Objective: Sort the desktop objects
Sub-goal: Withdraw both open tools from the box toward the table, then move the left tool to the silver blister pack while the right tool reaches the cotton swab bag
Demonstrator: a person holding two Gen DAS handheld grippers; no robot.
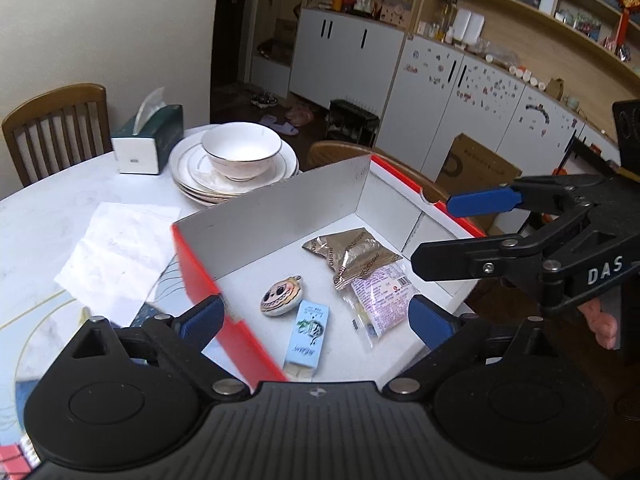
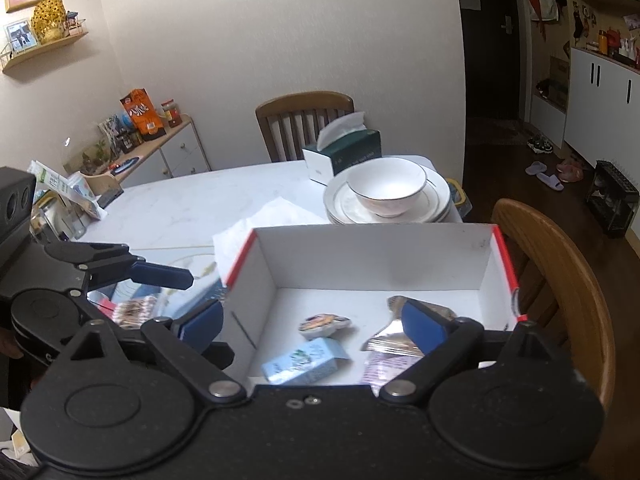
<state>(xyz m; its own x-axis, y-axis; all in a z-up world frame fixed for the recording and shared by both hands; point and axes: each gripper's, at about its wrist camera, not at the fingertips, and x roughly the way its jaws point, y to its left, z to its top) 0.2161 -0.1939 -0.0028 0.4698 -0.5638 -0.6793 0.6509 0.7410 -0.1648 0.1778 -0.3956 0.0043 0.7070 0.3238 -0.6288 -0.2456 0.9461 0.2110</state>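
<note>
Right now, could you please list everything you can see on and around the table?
box: one, red outside, white inside, on table edge
snack packets: two, brown and clear-pink, inside box
round charm: one, cream, inside box
small carton: one, light blue, inside box
bowl: one, white, on stacked plates
plates: a stack, white
tissue box: one, green-white
paper sheet: one, white, left of box
chairs: two, wooden
left tool: open, empty
right tool: open, empty
</note>
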